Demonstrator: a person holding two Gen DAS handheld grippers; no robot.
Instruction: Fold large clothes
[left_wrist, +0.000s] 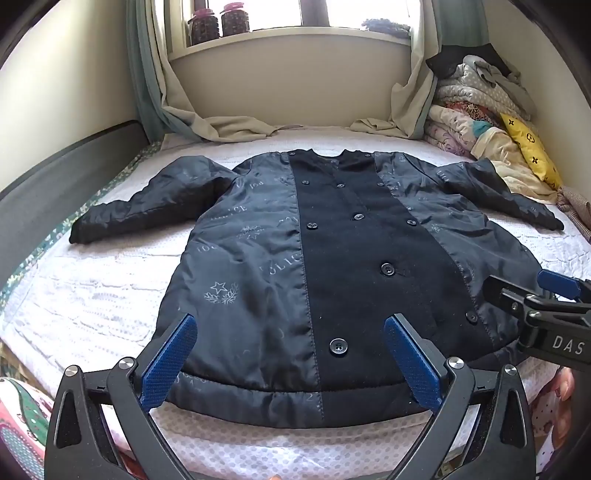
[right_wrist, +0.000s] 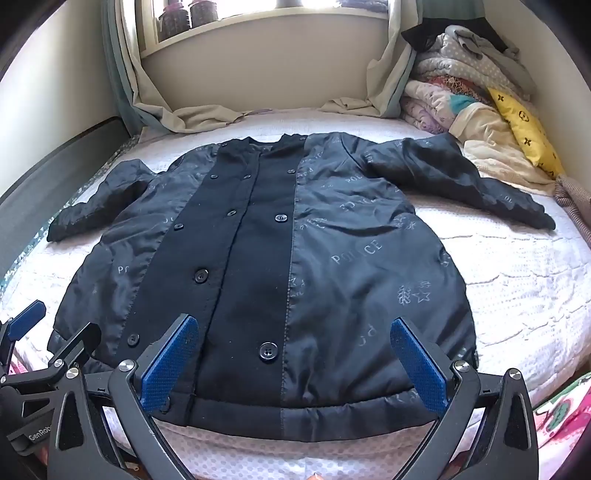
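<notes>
One dark padded coat (left_wrist: 332, 266) lies flat and face up across the white quilted bed cover (left_wrist: 92, 295), buttoned down its black centre panel, both sleeves spread out to the sides and its hem nearest the cameras. Both grippers hover just above that hem, the left gripper (left_wrist: 291, 332) and the right gripper (right_wrist: 295, 332) each with jaws spread wide and nothing between the blue pads. Beyond the collar hang pale curtains (left_wrist: 192, 110) under a window, and a heap of bedding (left_wrist: 480, 110) with a yellow pillow (left_wrist: 532, 155) sits at the far right corner.
</notes>
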